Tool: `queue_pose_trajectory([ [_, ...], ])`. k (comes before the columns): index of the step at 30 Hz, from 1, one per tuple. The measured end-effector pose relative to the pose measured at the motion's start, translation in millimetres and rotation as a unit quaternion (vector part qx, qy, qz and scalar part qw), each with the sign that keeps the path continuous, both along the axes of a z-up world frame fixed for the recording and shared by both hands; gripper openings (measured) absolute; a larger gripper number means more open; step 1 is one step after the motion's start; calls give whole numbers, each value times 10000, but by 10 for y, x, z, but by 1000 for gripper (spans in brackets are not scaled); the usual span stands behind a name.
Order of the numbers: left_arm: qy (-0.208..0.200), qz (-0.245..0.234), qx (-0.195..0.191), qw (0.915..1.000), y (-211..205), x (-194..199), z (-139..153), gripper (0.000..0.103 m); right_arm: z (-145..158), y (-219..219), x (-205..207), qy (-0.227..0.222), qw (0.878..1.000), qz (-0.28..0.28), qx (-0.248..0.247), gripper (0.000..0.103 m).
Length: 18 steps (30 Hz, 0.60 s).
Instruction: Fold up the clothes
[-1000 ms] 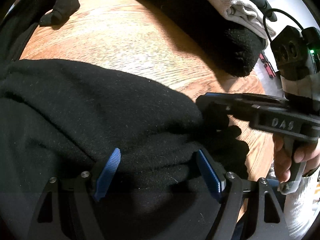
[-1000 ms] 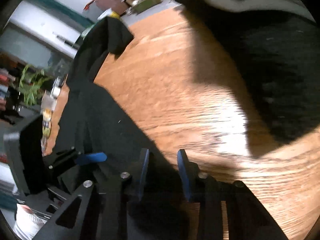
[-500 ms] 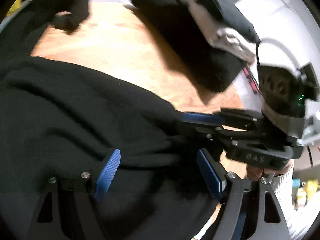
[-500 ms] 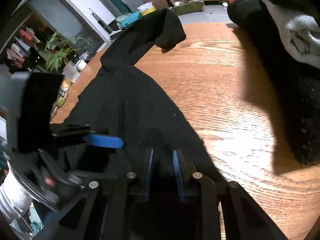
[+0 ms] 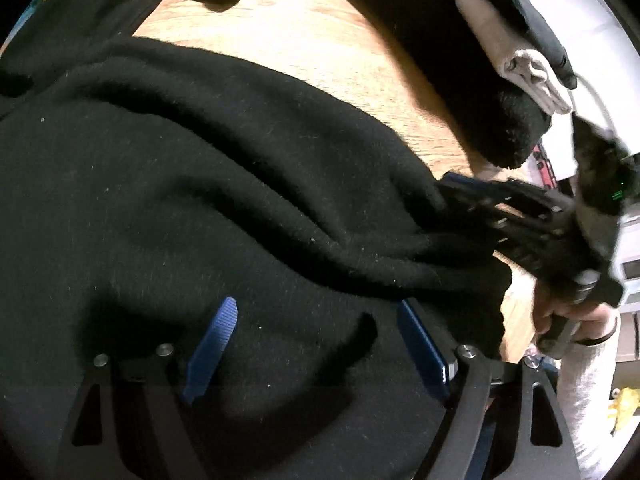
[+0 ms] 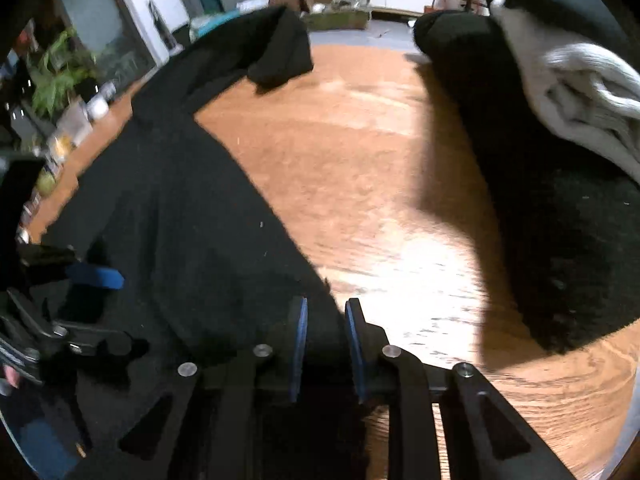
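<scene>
No lettering, label, brand mark or number can be read in either view. The body of the right hand-held gripper [image 5: 460, 204], seen from the left wrist camera, is too blurred to show any marking. The boxes and packages on the shelves far beyond the right hand-held gripper are too small and smeared to make out.

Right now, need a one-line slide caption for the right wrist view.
Right gripper pinches the black garment's edge on the wooden table, stacked folded clothes beyond.
</scene>
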State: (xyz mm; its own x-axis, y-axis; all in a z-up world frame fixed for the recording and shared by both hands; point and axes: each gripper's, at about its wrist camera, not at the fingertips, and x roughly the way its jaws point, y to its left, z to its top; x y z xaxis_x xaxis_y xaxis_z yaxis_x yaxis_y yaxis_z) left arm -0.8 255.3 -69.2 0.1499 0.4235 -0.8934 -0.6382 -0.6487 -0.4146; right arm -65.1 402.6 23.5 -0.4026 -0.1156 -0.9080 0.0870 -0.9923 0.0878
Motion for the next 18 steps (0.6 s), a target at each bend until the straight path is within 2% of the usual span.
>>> queue_pose_trajectory([
  [5,36,-26,4,10000,-70,7,32,82,-70,-141,1,2,9989,2,468,23],
  [6,51,-34,-9,10000,-71,8,36,82,-65,-157,2,14,9986,-23,527,21],
  [7,65,-45,-23,10000,-55,11,37,82,-40,-159,-8,19,9984,-36,561,6],
  [8,74,-52,-33,10000,-32,17,30,82,-8,-154,-17,40,9982,-65,595,4],
  [9,74,-48,-35,10000,6,29,6,82,83,-107,-22,194,9975,-207,640,3],
  [11,73,-39,-37,10000,81,53,-43,82,391,13,28,823,9926,-528,715,3],
  [13,72,-31,-39,10000,156,77,-91,82,678,144,94,1436,9835,-847,697,3],
  [15,71,-23,-42,10000,231,102,-139,82,797,243,134,1932,9723,-1112,705,4],
  [16,74,-13,-49,10000,258,111,-156,82,781,276,119,2018,9699,-1171,695,5],
  [18,-31,54,-34,10000,212,120,-137,82,620,329,32,1779,9751,-1174,618,6],
])
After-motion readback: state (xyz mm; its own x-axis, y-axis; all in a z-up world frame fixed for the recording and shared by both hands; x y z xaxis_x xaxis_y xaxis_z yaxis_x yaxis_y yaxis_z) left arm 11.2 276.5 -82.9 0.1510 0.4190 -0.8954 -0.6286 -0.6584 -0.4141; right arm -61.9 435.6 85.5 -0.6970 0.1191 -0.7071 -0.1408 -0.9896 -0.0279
